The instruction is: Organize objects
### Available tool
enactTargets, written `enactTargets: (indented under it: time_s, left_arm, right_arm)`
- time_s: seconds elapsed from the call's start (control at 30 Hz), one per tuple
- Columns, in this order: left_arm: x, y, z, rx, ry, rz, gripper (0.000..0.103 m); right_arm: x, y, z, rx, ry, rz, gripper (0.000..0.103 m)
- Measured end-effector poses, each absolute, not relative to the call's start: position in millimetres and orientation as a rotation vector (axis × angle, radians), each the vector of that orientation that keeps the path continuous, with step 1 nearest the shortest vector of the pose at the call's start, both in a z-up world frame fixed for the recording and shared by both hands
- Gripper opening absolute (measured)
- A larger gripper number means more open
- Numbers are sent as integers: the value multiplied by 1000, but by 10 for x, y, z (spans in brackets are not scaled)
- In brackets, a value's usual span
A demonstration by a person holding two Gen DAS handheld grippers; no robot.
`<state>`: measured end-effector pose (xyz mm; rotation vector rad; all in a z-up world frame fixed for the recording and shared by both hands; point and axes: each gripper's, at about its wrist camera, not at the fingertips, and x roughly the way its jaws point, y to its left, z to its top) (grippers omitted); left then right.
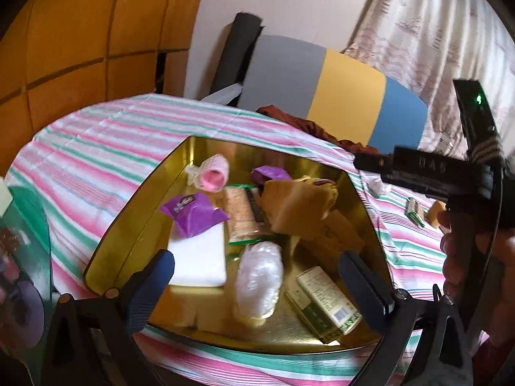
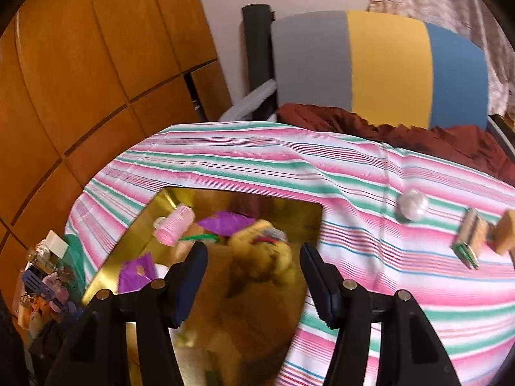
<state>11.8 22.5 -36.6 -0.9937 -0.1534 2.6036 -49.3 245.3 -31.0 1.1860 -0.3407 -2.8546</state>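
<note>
A shiny gold tray (image 1: 122, 228) sits on a pink, green and white striped cloth. It holds a pink roller (image 1: 214, 177), a purple packet (image 1: 193, 214), a white pad (image 1: 199, 257), a cracker pack (image 1: 239, 214), a tan pouch (image 1: 299, 209), a clear wrapped bundle (image 1: 259, 278) and green-and-cream boxes (image 1: 325, 302). My left gripper (image 1: 257, 276) is open and empty above the tray's near side. My right gripper (image 2: 254, 270) is open and empty above the tan pouch (image 2: 264, 244) and the tray (image 2: 106, 276); its body shows in the left wrist view (image 1: 428, 170).
On the cloth right of the tray lie a clear round thing (image 2: 413, 205), a small green box (image 2: 470, 236) and a tan block (image 2: 505, 234). A striped cushion (image 2: 386, 64) and maroon cloth (image 2: 402, 135) lie behind. Wooden cabinets (image 2: 80, 64) stand left, with clutter (image 2: 48, 276) below.
</note>
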Motion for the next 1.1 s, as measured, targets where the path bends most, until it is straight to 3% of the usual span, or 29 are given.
enactTargets:
  time_s: [0.5, 0.9, 1.1]
  left_arm:
    - [443, 761, -257, -816, 17, 2483, 103]
    - [696, 1720, -202, -807, 115, 2300, 103]
    - [823, 2211, -268, -843, 167, 2193, 103]
  right_arm:
    - [375, 3517, -866, 1349, -547, -2988, 60]
    - [1138, 4754, -1191, 1438, -749, -3125, 61]
    - [1299, 5378, -1179, 1436, -845, -3201, 71]
